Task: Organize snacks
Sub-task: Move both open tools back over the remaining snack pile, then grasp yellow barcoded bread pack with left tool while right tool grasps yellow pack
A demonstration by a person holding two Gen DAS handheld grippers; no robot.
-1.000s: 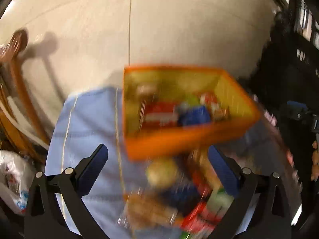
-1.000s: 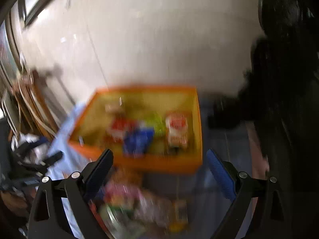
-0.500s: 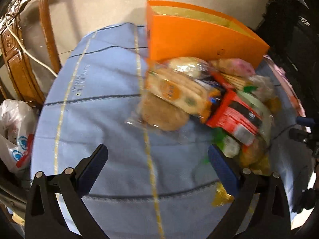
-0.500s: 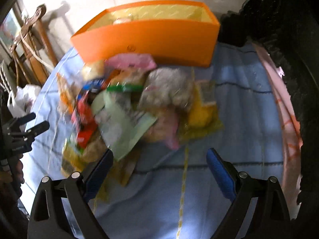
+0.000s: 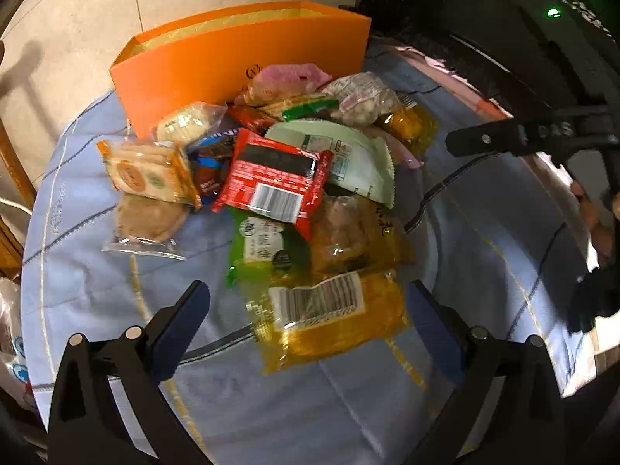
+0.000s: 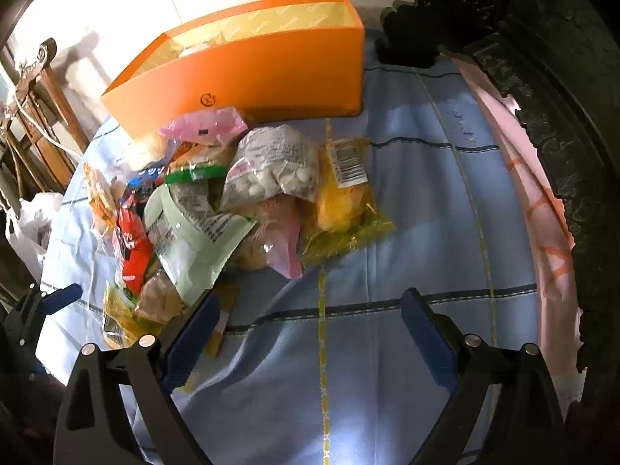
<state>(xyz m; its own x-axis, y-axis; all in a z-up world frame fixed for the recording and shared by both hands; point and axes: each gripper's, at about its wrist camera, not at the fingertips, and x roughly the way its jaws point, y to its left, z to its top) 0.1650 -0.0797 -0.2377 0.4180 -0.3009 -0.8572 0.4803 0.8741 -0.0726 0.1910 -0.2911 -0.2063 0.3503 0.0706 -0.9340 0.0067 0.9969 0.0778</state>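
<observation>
Both tongs, left gripper (image 5: 306,310) and right gripper (image 6: 310,321), gaping wide, gripping nothing, hovering over blue tablecloth (image 6: 407,232). Orange box (image 6: 248,73) standing behind snack pile (image 5: 279,186); red packet (image 5: 275,182) showing barcode; remaining print unreadable.

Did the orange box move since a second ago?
Cannot tell. The orange cardboard box now shows its side, not its inside, but the blue tablecloth shifts with it, so the camera likely moved.

One orange box (image 5: 240,62) and roughly a dozen snack packets (image 5: 271,186) are being counted on the blue cloth (image 5: 484,240).
</observation>
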